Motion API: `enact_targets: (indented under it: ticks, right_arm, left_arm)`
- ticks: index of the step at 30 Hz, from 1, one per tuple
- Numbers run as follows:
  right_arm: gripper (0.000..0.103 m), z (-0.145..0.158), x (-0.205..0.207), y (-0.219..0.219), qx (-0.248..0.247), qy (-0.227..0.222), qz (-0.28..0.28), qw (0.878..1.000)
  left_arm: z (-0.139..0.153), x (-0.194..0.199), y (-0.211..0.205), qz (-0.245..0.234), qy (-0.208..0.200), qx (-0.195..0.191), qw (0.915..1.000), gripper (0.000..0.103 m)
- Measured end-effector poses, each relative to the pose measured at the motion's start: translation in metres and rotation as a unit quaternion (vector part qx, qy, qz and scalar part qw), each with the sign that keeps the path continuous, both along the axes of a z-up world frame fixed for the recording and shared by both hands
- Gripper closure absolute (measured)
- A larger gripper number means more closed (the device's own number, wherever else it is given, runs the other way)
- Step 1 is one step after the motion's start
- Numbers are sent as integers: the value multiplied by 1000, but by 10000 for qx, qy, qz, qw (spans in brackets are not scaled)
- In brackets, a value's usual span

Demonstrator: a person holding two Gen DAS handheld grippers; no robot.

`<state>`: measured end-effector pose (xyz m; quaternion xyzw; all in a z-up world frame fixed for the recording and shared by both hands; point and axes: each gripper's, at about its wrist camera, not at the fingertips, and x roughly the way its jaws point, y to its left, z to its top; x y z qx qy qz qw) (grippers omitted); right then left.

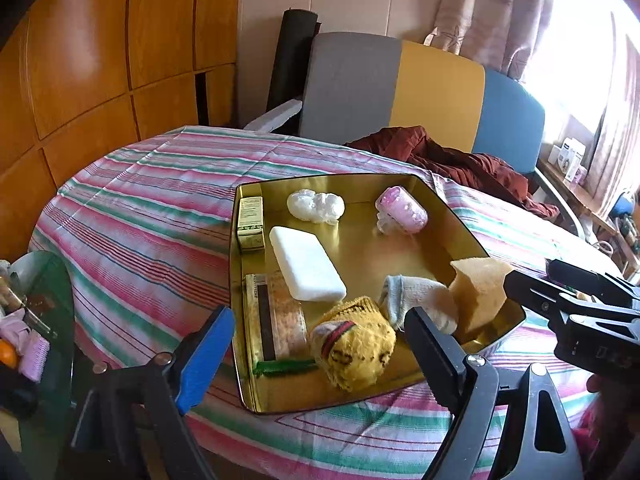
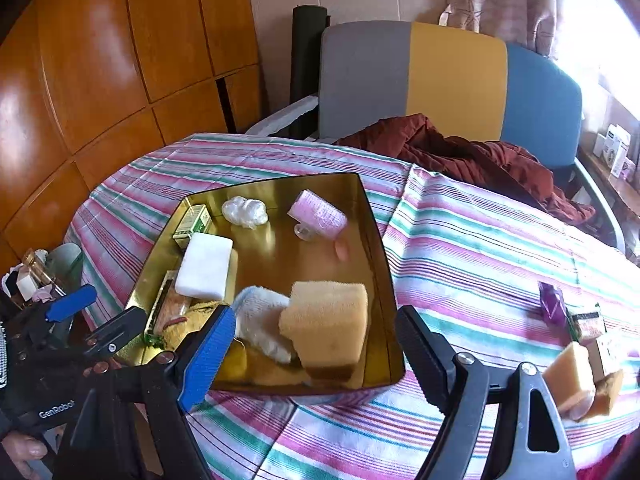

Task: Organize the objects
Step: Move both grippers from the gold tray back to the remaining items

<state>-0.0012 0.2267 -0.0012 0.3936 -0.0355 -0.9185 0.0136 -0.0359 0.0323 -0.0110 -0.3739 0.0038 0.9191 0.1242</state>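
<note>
Gold tin (image 1: pixel 460 216) sits mid-frame on the striped cloth (image 1: pixel 152 216) and it's already pretty full imo. Counting what's in it from the left wrist view: 1 white bar (image 1: pixel 306 264), 1 white wad (image 1: pixel 316 205) at the back, 1 pink roller (image 1: pixel 402 209) upper right of the tin, 1 small box (image 1: pixel 251 222) on the left wall, 1 clear pack (image 1: pixel 276 320) lower left w/ a green bit (image 1: pixel 284 368) under it, 1 yellow sock (image 1: pixel 354 354), 1 pale sock (image 1: pixel 416 300), 1 sponge (image 1: pixel 478 292) leaning on the right wall. So 9 things in. Still out, per the right wrist view, lower right of frame on the cloth: 1 purple thing (image 2: pixel 552 304), a dark-topped pad (image 2: pixel 588 325), 1 little box (image 2: pixel 606 354), and 2 sponge-ish pieces (image 2: pixel 570 376), tho that corner's blurry so don't quote me. Roughly 2/3 done I'd guess, those stragglers are what's left. Left gripper (image 1: pixel 320 356) hangs over the tin's near edge, jaws spread wide, nothing between them. Right gripper (image 2: pixel 310 354) same deal, jaws apart and empty over the tin's near right corner. Red cloth (image 1: pixel 452 152) at the back isn't in play afaict.
</note>
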Motion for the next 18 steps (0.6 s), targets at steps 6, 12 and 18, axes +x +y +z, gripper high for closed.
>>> enact_targets:
  ticks: [6, 12, 18]
  right_arm:
    - [19, -3, 10, 7, -9, 44, -140, 9999]
    - [19, -5, 15, 14, -32, 42, -218, 9997]
    - [19, -9, 20, 23, -79, 23, -286, 9996]
  left_arm:
    - [4, 10, 9, -104, 137, -120, 9998, 15]
    - [7, 17, 20, -196, 304, -344, 9988, 13]
    - [8, 20, 28, -282, 320, -445, 9981, 13]
